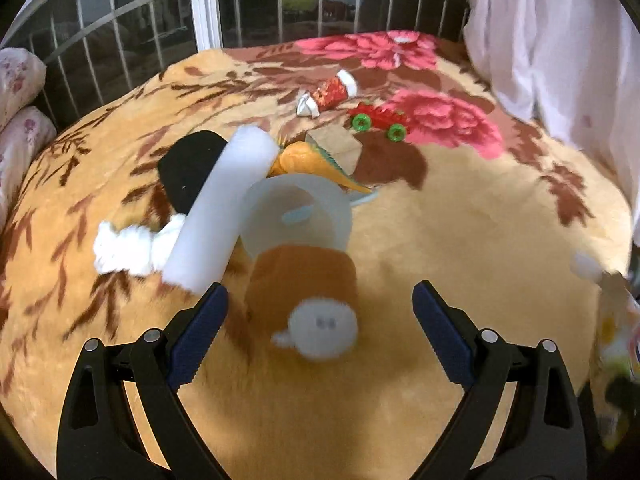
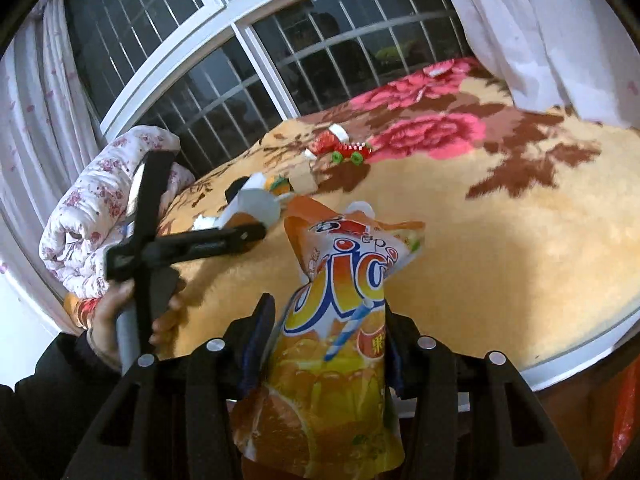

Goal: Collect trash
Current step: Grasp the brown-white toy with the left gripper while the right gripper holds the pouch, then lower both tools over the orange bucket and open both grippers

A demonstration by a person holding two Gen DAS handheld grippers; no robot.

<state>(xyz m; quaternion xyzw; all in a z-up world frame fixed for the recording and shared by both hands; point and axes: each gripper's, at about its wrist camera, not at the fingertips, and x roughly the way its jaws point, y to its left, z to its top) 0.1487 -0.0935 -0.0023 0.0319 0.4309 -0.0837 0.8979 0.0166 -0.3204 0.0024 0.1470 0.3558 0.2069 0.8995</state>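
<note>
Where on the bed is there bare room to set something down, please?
The widest bare patch of blanket lies right of the clear plastic cup, between it and the white curtain. The strip nearest the open left gripper is also free. Crowded: white foam roll, cup, toy car.

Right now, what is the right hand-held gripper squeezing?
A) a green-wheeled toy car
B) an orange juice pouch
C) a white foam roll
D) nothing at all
B: in the right wrist view the right hand-held gripper is closed on the orange juice pouch, which sticks up between its fingers, while the toy car and the foam roll lie on the blanket.
</note>
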